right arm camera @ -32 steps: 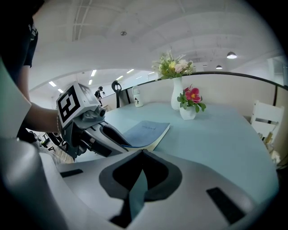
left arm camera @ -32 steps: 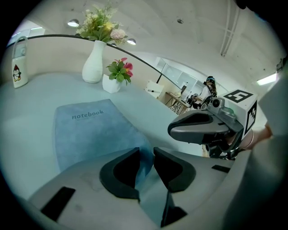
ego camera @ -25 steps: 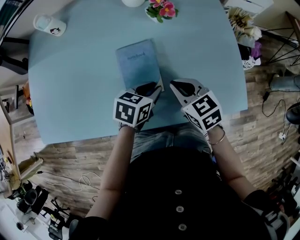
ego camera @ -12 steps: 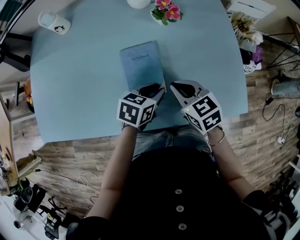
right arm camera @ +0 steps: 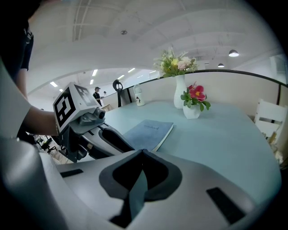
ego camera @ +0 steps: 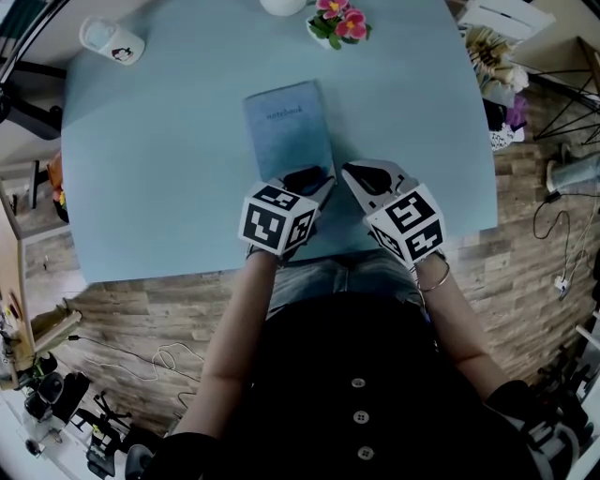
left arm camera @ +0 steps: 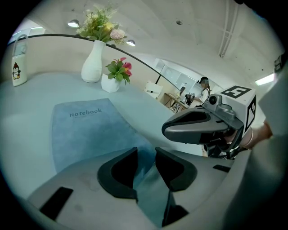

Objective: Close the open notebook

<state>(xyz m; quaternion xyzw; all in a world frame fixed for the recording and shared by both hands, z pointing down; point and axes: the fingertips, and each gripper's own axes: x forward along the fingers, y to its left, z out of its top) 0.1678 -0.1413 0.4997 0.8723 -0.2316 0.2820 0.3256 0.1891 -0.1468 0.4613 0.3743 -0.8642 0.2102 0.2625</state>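
Note:
A blue notebook [ego camera: 289,131] lies closed and flat on the light blue table [ego camera: 159,169], its cover with the word "notebook" facing up [left arm camera: 90,130]. My left gripper [ego camera: 311,182] sits at the notebook's near right corner. Its jaws have just been opening, and a narrow gap [left arm camera: 146,155] now shows between them; the corner of the cover lies in that gap, with no pad pressing on it. My right gripper [ego camera: 361,176] rests just right of the notebook, shut with nothing in it [right arm camera: 143,155]. The notebook also shows in the right gripper view [right arm camera: 147,132].
A white vase [left arm camera: 93,67] and a small pot of pink flowers [ego camera: 336,23] stand at the table's far edge. A penguin mug [ego camera: 111,42] is at the far left. The table's near edge [ego camera: 281,262] runs just under both hands. A white chair [right arm camera: 270,119] stands right.
The left gripper's jaws stand a little wider apart than before. Both hands stay where they were, and the notebook has not moved.

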